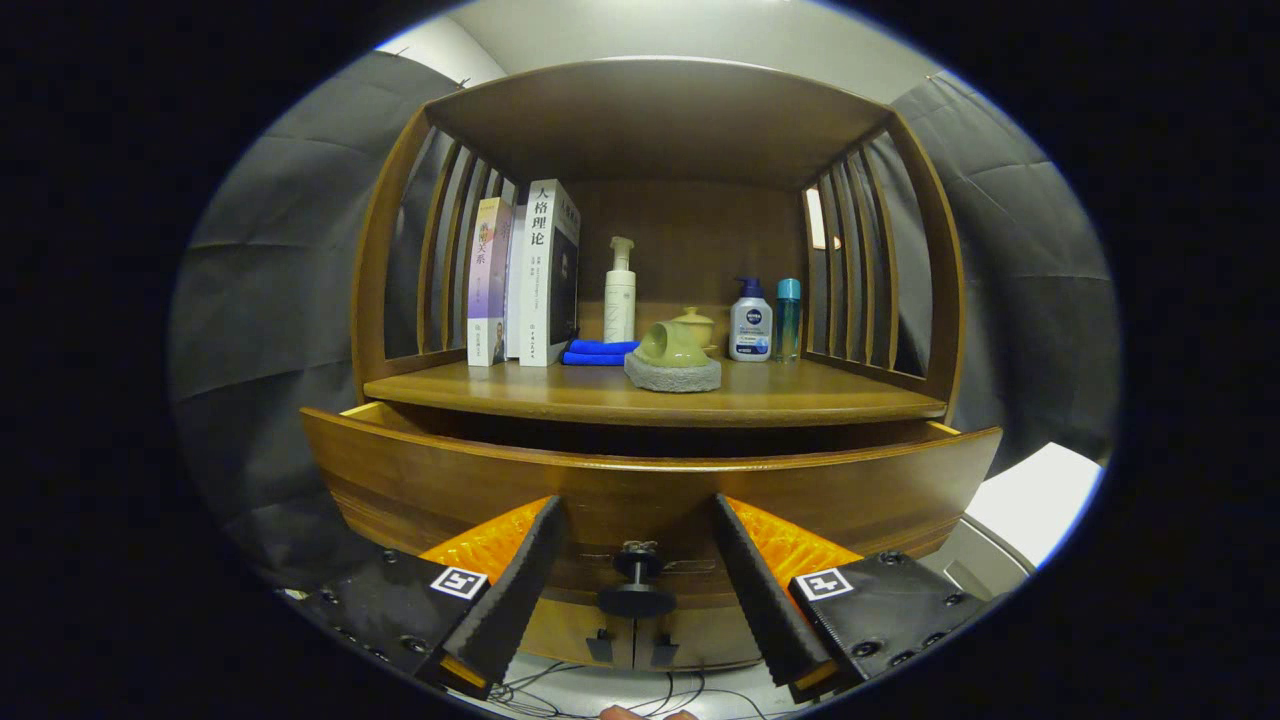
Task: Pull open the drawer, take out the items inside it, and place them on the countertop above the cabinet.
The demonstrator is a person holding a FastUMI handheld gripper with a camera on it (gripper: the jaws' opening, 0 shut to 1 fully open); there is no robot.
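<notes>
Wooden drawer [650, 480] pulled partly open below countertop [650, 395], black knob [636, 580] centred

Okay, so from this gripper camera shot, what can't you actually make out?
- Inside of the drawer: its own front panel and the countertop overhang hide the contents, gripper view.
- Book covers and bottle labels: too small to tell details.
- Behind the blue cloth and the green teapot: blocked.
- Gripper: fingers spread open either side of the knob, not touching; their bases are cut off by the view's edge.
</notes>
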